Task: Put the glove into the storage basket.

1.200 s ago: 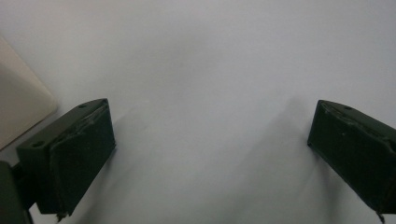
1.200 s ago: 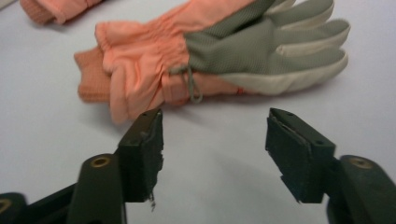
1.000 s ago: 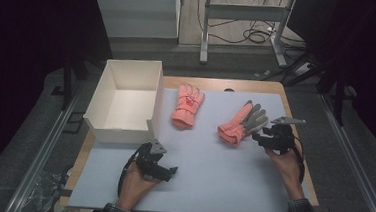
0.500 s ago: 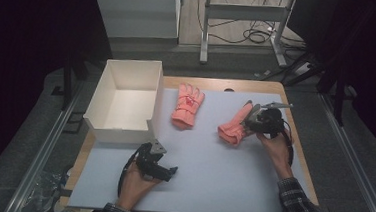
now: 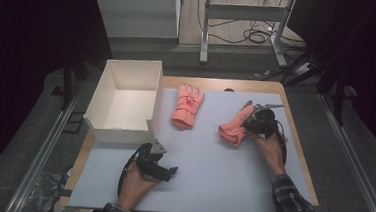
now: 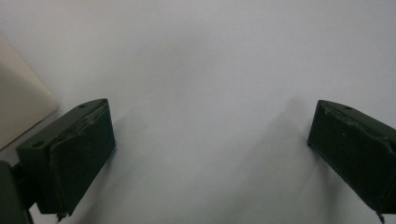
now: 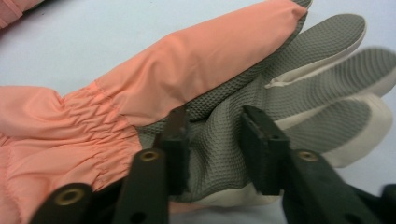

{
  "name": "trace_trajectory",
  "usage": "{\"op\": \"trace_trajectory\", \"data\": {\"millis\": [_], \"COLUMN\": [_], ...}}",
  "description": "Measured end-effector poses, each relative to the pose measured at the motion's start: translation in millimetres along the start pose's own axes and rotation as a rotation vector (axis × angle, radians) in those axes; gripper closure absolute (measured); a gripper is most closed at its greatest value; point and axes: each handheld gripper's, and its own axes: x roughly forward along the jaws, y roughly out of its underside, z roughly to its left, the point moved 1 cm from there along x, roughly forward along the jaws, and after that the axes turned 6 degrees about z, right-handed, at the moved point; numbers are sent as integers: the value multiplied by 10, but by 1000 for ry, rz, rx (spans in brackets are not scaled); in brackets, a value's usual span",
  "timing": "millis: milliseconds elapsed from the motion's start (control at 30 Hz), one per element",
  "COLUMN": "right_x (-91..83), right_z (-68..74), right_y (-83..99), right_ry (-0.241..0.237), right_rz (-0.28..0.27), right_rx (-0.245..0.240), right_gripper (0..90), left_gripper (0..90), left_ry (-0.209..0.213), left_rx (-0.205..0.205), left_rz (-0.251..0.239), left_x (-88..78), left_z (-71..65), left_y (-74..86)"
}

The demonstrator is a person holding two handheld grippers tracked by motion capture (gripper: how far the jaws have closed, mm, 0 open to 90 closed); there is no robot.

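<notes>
An orange glove with a grey palm (image 7: 154, 79) lies on the blue mat, at the right in the high view (image 5: 230, 130). My right gripper (image 7: 212, 140) has just been closing its jaws, and a fold of the grey palm fabric is pinched between them; in the high view it (image 5: 255, 121) sits over the glove's finger end. A second orange glove (image 5: 187, 106) lies flat near the mat's middle back. My left gripper (image 5: 167, 171) rests low at the front left, its jaws wide open with bare mat between them (image 6: 210, 154).
A white open box (image 5: 119, 130) stands at the back left, just beyond the left gripper; its corner (image 6: 18, 107) shows in the left gripper view. The blue mat (image 5: 220, 183) covers the wooden table (image 5: 294, 133). Dark floor and cables lie beyond.
The right hand moved left from the table's right edge onto the right-hand glove and its jaws narrowed on the palm. The left hand and the other glove stayed put.
</notes>
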Motion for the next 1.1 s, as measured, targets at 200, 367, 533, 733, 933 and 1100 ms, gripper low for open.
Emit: {"op": "trace_trajectory", "data": {"millis": [200,367,533,733,933,1100], "right_x": [-7,-18,-56,-114,-210,-305], "right_z": [17,-2,-48,-70,-80,-88], "right_y": [8,14,28,42,61,80], "right_ry": [21,12,-24,-55,-69,-79], "right_rz": [-3,-16,-40,-69,-88,-101], "right_rx": [-1,4,23,29,29,22], "right_gripper": [825,850,862,869,872,873], "left_gripper": [4,4,4,4,4,4], "left_ry": [0,-1,-1,-1,-1,-1], "left_rx": [1,4,4,3,3,4], "left_rz": [0,0,0,0,0,0], "left_x": [0,0,0,0,0,-1], "left_z": [1,3,3,2,2,3], "left_y": [0,-1,-1,-1,-1,-1]}}
